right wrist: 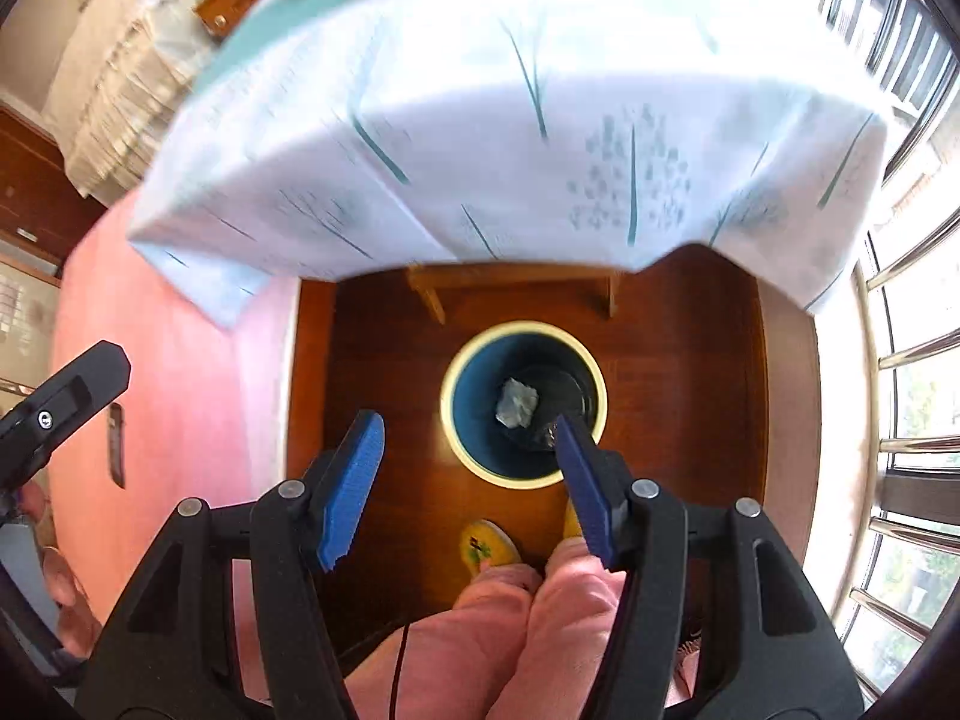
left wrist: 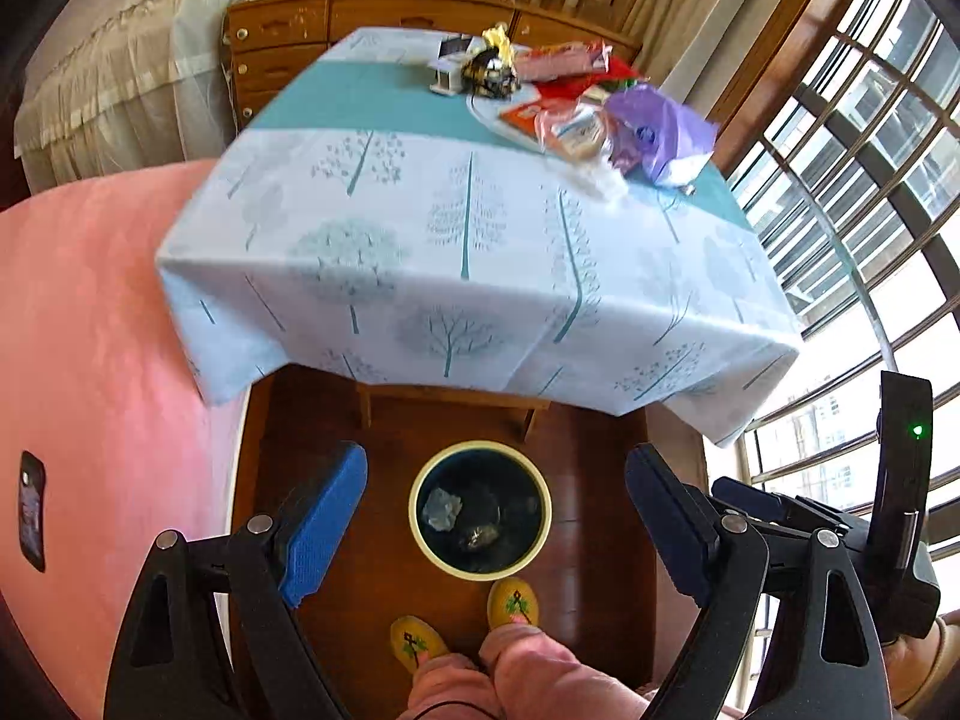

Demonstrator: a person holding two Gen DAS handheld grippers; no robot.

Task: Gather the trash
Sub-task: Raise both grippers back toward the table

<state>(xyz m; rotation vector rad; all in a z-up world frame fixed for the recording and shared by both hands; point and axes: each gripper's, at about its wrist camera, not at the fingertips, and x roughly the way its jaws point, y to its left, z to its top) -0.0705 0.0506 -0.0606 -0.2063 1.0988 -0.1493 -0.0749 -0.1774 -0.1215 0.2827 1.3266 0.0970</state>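
Note:
A round bin (left wrist: 420, 531) with a cream rim and dark blue inside stands on the wooden floor below the table; it also shows in the right wrist view (right wrist: 462, 420). A crumpled grey-white wad (left wrist: 443, 507) (right wrist: 517, 402) and a darker scrap (left wrist: 480, 536) lie in it. My left gripper (left wrist: 498, 516) is open and empty, high above the bin. My right gripper (right wrist: 471, 468) is open and empty above the bin. A purple plastic bag (left wrist: 660, 126) and clear wrappers (left wrist: 576, 132) lie at the table's far right.
The table (left wrist: 468, 252) carries a white and teal tree-print cloth, with a black and gold object (left wrist: 492, 69) and red packets (left wrist: 570, 69) at the back. A pink bed (left wrist: 90, 330) lies left, barred windows (left wrist: 870, 150) right, a wooden dresser (left wrist: 336, 30) behind. My slippered feet (left wrist: 510, 600) stand by the bin.

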